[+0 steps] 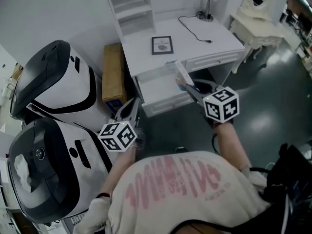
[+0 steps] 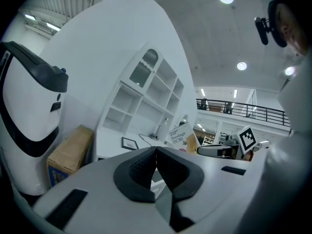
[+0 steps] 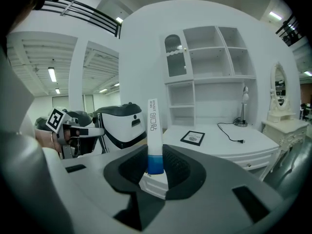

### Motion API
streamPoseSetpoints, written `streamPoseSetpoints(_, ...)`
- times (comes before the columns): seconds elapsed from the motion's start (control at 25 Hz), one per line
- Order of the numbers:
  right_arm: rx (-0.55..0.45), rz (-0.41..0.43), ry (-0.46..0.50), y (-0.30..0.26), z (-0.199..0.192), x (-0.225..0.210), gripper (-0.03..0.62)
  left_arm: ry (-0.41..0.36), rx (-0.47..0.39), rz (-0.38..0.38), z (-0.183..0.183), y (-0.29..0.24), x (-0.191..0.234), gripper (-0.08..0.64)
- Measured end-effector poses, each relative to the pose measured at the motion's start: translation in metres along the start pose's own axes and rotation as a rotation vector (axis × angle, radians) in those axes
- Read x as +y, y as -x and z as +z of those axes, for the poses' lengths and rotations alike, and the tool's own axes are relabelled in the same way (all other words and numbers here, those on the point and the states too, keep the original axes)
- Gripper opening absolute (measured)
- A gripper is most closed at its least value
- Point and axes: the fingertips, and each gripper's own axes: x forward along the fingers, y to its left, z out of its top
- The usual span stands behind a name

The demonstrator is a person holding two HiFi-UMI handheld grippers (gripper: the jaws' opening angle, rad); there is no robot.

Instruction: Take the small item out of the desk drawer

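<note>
The right hand-held gripper [image 1: 185,87] is held out ahead of the body on a bare, nearly straight forearm [image 1: 228,139], with its marker cube uppermost. Its jaws are pointed toward the bench [image 1: 195,38] and are seen just over the right front corner of the open drawer [image 1: 156,89]. In the right gripper view the jaws [image 3: 156,152] are partly closed and pressed on the blue lower end of a slim white box [image 3: 154,130]. The box is stood upright between the pads, and its printed upper part rises well above them. The box [image 1: 179,76] is thus gripped and lifted out of the drawer, not lying in it. From the left gripper view the same box [image 2: 178,134] is seen at the tip of the right hand-held gripper.

The left hand-held gripper [image 1: 131,110] is kept low and close to the torso, on a bent arm. It is well apart from the drawer's left front corner and aimed toward the bench. In its own view the jaws [image 2: 156,152] are brought fully together, pad tips touching, and nothing is held between them.

On the bench a small framed picture [image 1: 162,45] is laid flat. A lamp [image 1: 209,4] is stood at the back, with its cable trailed across the top.
</note>
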Motion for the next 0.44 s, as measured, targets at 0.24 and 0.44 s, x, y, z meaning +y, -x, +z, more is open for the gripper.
streamPoseSetpoints(0.24,0.024,-0.016,-0.005,0.01,-0.021,0.019,0.103,0.018,0.008,-0.014,-0.016,0.019,-0.001,0.029)
streamPoseSetpoints(0.44,0.033,-0.024,-0.005,0.013,-0.028,0.025,0.103,0.027,0.01,-0.013,-0.023,0.025,0.001,0.029)
